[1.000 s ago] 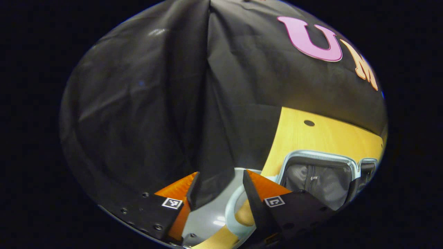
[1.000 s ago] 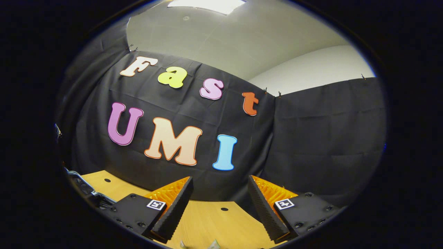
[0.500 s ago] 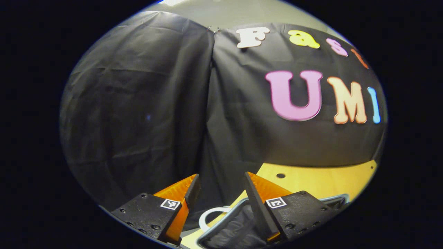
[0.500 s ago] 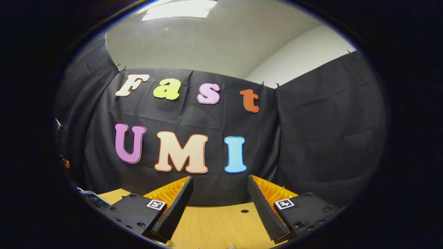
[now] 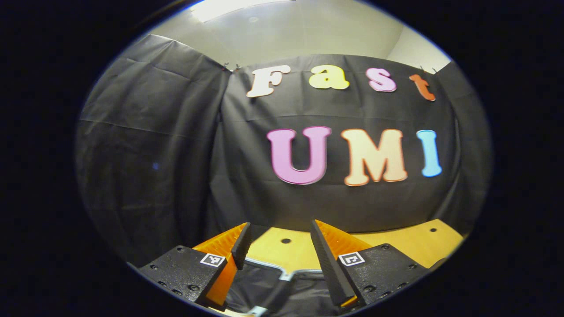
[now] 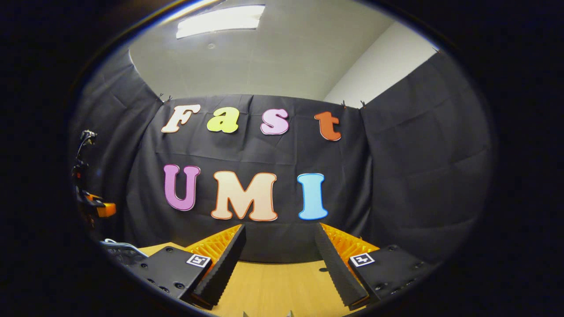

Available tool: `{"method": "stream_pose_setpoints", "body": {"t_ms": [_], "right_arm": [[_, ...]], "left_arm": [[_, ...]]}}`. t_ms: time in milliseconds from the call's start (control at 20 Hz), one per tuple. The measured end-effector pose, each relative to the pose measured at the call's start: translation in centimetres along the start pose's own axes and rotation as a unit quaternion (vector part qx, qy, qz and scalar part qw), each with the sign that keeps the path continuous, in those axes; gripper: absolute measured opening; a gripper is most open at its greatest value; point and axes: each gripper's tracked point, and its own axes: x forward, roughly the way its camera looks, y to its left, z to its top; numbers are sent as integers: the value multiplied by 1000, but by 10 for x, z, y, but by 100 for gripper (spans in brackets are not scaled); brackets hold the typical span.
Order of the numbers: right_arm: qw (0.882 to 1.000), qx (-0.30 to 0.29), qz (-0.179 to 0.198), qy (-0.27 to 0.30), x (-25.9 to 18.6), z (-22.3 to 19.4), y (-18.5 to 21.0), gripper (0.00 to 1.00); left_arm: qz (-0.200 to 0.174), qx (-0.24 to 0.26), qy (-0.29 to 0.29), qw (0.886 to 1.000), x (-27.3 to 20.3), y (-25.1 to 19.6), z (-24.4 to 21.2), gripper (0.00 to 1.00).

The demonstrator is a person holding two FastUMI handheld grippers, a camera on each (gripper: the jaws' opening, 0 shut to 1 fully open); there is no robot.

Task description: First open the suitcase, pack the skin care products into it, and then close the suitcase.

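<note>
My left tongs [image 5: 280, 246] hang apart, empty, just above the suitcase [image 5: 282, 286], which lies open on the surface [image 5: 410, 244] with its dark fabric lining showing. Right tongs [image 6: 278, 253] gape too, over bare wood. The shell looks stiff and light; I'd take the metal rim [image 5: 264, 264].

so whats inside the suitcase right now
In the left gripper view the open suitcase shows dark fabric lining and a strap; no skin care products are visible, but most of its interior lies below the picture's edge.
</note>
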Motion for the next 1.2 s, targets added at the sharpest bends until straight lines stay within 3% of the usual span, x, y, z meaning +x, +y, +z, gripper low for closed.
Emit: {"method": "stream_pose_setpoints", "body": {"t_ms": [350, 450, 600, 700, 850, 1200], "right_arm": [[998, 61, -4, 32, -13, -40, -28, 97], [997, 69, 1, 47, -16, -53, -30, 97], [997, 61, 2, 51, -19, -59, -43, 97], [997, 49, -1, 51, -22, -64, -53, 97], [997, 43, -6, 62, -30, -75, -66, 97], [996, 13, -19, 91, -56, -88, -103, 97]], "left_arm": [[-83, 31, 39, 995, -28, -132, -44, 77], [-105, 29, 56, 992, -37, -160, -61, 81], [-146, 32, 72, 986, -48, -203, -86, 78], [-175, 41, 91, 979, -55, -231, -109, 81], [-213, 52, 116, 969, -65, -269, -142, 78], [-274, 75, 211, 935, -95, -329, -250, 77]]}}
